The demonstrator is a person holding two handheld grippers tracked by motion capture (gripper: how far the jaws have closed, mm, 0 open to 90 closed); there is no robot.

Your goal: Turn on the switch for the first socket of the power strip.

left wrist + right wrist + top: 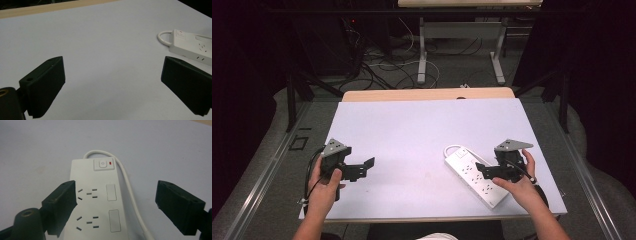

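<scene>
A white power strip (474, 175) lies flat on the right part of the white table top (412, 125), slanting from back left to front right. My right gripper (486, 172) hovers over its middle. In the right gripper view the strip (100, 202) runs between the jaws, with its switch and red light (103, 164) at the far end and its white cable (130, 192) looping along the right side. The jaws of the right gripper (115, 202) stand apart, with no pad pressing on the strip. My left gripper (362, 167) rests open at the table's left, with bare table between its jaws (112, 85); the strip (192, 46) lies off to its right.
A wooden strip (427, 94) borders the table's far edge. Beyond it are the legs of another desk (422, 55) and loose cables on the floor (382, 70). Dark curtains close both sides.
</scene>
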